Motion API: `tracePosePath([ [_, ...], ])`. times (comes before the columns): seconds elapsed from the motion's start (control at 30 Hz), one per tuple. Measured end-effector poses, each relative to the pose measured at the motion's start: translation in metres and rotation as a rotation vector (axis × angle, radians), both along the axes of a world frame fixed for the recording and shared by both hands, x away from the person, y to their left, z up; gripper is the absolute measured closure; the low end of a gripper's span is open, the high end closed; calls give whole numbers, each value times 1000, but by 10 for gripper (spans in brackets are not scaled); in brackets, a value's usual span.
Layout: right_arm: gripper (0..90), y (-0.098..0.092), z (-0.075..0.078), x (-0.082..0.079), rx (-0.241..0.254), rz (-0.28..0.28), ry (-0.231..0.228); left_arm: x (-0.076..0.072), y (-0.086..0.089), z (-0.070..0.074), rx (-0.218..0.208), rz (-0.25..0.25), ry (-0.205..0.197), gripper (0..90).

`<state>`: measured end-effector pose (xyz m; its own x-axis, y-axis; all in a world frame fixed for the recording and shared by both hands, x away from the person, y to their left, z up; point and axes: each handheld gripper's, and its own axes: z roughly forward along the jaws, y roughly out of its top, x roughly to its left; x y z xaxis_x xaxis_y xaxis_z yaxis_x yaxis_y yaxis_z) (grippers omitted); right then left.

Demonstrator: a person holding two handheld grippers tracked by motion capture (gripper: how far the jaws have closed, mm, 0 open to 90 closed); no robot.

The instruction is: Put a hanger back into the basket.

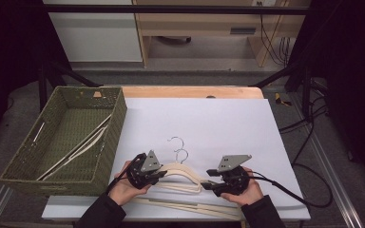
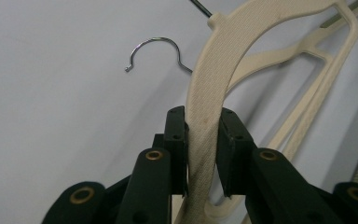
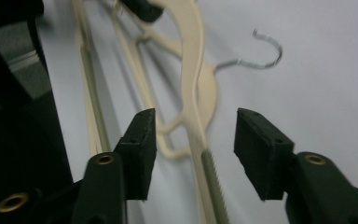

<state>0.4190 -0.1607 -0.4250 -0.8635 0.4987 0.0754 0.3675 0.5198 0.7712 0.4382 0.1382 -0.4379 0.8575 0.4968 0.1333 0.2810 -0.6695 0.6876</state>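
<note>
Two cream plastic hangers (image 1: 183, 170) with metal hooks (image 1: 176, 140) lie stacked near the front of the white sheet (image 1: 209, 118). My left gripper (image 1: 159, 175) is shut on the left arm of the upper hanger. In the left gripper view the pads press both sides of that cream arm (image 2: 214, 70) at the left gripper (image 2: 204, 126), and a second hanger (image 2: 307, 102) lies beyond. My right gripper (image 1: 208, 183) stands open at the hanger's right end. In the right gripper view the hanger arm (image 3: 191, 93) runs between the spread jaws of the right gripper (image 3: 196, 135), untouched.
A green woven basket (image 1: 116, 128) stands at the left and holds more cream hangers (image 1: 78, 149). Another hanger bar (image 1: 190, 206) lies along the sheet's front edge. Cables (image 1: 294, 190) trail off to the right.
</note>
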Motion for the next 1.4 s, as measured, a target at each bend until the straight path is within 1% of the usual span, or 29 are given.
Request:
tracePosePath([
  [0.07,424,5,5,3,46,-19,-12,0,0,0,-1,1,-1,756],
  [0.1,404,8,8,5,62,-26,-10,-1,0,0,-10,6,-1,757],
  [0.13,399,13,10,7,73,-35,-12,-1,0,0,-5,3,-2,756],
  [0.17,400,17,11,10,77,-37,-16,-2,0,0,-18,8,0,756],
  [0.2,403,22,12,12,77,-40,-20,-2,1,1,-7,2,-3,756],
  [0.23,423,27,12,14,72,-39,-18,-3,1,1,-18,6,-5,757],
  [0.27,437,32,12,17,69,-31,-4,-3,1,1,-19,6,-7,757],
  [0.33,458,41,9,21,43,-28,6,-4,1,2,-20,5,-6,757],
  [0.4,497,48,4,26,40,-17,38,-4,2,2,-21,4,-1,757],
  [0.43,524,51,1,29,29,-23,49,-4,2,2,-23,3,0,757],
  [0.5,554,54,-3,31,9,-14,66,-4,2,3,-25,4,1,757],
  [0.53,586,56,-5,32,4,-9,65,-4,2,2,-26,4,3,757],
  [0.57,621,57,-6,32,2,-13,75,-4,2,2,-28,3,5,757],
  [0.6,640,57,-8,33,-5,3,81,-4,2,2,-28,2,7,757],
  [0.73,757,59,-11,33,-9,9,109,-5,0,2,-33,-5,15,757],
  [0.77,758,59,-11,33,-11,15,116,-5,0,2,-23,-8,12,756],
  [0.8,761,59,-11,34,-16,17,118,-5,1,2,-24,-10,15,756],
  [0.83,764,59,-11,33,-14,19,127,-5,1,2,-32,-12,17,755],
  [0.9,769,57,-9,33,-17,36,125,-6,2,3,-48,-12,22,752],
  [0.93,772,57,-9,33,-9,40,128,-7,3,4,-56,-15,23,749],
  [0.97,775,57,-7,32,-5,38,128,-7,4,6,-63,-20,35,738],
  [1.0,777,56,-6,31,-3,53,129,-8,7,9,-80,-20,39,699],
  [1.07,782,55,-3,29,3,60,126,-9,12,15,-120,-12,36,641],
  [1.13,786,53,0,28,1,71,120,-11,20,23,-166,-11,47,557],
  [1.17,789,52,2,26,6,76,125,-13,23,27,-188,-7,40,530],
  [1.27,798,49,8,23,20,99,124,-15,30,36,-250,4,38,385],
  [1.3,802,48,10,22,31,104,125,-15,32,39,-266,8,28,356],
  [1.33,805,47,12,20,38,112,122,-16,34,42,-280,13,20,327],
  [1.4,826,45,16,18,52,117,119,-17,36,45,-293,17,14,280],
])
